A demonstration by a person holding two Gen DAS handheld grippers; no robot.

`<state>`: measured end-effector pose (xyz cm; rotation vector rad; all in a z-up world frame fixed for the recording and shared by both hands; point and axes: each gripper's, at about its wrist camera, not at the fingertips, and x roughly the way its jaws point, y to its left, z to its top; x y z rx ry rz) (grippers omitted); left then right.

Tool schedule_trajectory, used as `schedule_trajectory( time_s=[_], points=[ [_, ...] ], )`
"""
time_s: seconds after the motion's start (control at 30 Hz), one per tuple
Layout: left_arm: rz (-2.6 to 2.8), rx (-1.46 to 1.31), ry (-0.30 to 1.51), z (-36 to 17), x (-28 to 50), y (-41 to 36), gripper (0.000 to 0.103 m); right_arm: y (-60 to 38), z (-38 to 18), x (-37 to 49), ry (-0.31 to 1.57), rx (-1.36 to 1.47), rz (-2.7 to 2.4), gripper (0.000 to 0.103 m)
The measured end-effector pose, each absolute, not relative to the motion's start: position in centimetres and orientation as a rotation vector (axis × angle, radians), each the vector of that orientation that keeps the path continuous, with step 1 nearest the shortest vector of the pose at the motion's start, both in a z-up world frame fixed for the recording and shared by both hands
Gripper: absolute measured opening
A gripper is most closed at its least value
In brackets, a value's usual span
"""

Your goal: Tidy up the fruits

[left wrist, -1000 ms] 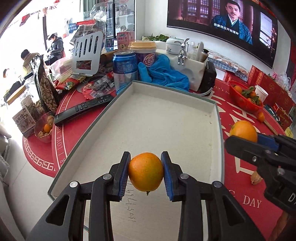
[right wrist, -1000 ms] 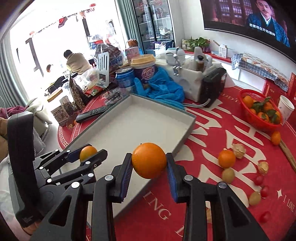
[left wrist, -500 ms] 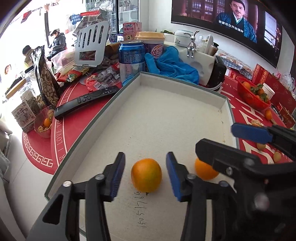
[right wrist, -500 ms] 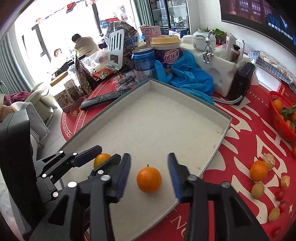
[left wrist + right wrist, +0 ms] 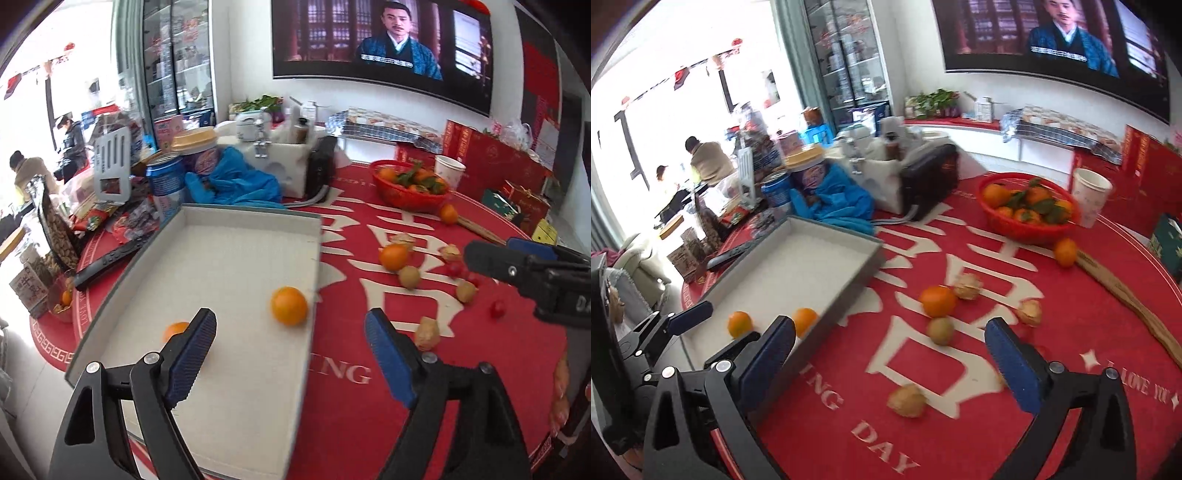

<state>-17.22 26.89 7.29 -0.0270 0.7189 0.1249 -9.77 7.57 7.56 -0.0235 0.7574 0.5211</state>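
L gripper (image 5: 291, 332) – jaws opening, nothing between the pads; wide apart over the tray's (image 5: 236, 221) right rim. Orange A (image 5: 289, 305) lies in the tray at approx 12 o'clock from the gap between the fingers, just inside the right wall, not touched. Orange B (image 5: 175, 329) in the tray at approx 9 o'clock, partly hidden behind the left fingertip (image 5: 195, 332); contact can't be told.

R gripper (image 5: 890, 334) – jaws opening, empty, over the red tablecloth (image 5: 1071, 369). Loose orange (image 5: 938, 301) at 1 o'clock from its gap, kiwi-like fruit (image 5: 941, 330) just below it; both clear of the pads.

Count, right wrist view:
- oranges in tray: 2
- loose oranges on cloth: 2 – second one (image 5: 1065, 252) beside the red basket (image 5: 1019, 225)
- husked fruits: 3 seen
- kiwi-like: 1
- red basket w/ leafy oranges: 1, at 1 o'clock, far
- paper cup (image 5: 1089, 195): 1

Small red fruits in left wrist view – blurred, no count.
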Motion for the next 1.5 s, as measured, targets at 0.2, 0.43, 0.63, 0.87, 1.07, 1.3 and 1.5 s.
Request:
schedule_trajectory(
  time_s=[0.2, 0.43, 0.63, 0.87, 1.07, 1.3, 1.5],
  points=[
    [0.022, 0.012, 0.763, 4.6, -16.7, 20.2, 0.086, -2.8, 4.0, -9.2, 0.815, 0.051, 0.243, 0.103],
    [0.021, 0.078, 0.838, 2.0, -14.5, 17.9, 0.086, -5.0, -0.1, -9.3, 0.918, -0.016, 0.14, 0.103],
    [0.003, -0.017, 0.892, 0.7, -14.3, 19.4, 0.086, -4.1, -1.7, -9.1, 0.975, -0.085, 0.123, 0.103],
    [0.003, -0.008, 0.895, 0.8, -15.0, 18.9, 0.091, -3.9, -1.6, -8.7, 0.963, -0.068, 0.098, 0.103],
    [-0.021, 0.003, 0.913, 0.6, -14.8, 18.5, 0.098, -3.5, -1.6, -8.2, 0.961, -0.063, 0.086, 0.103],
    [-0.021, 0.004, 0.917, 0.6, -14.6, 18.5, 0.1, -3.4, -1.6, -8.1, 0.961, -0.061, 0.082, 0.103],
    [-0.017, 0.003, 0.919, 0.5, -14.5, 18.5, 0.101, -3.3, -1.6, -8.0, 0.961, -0.062, 0.082, 0.103]
  ],
)
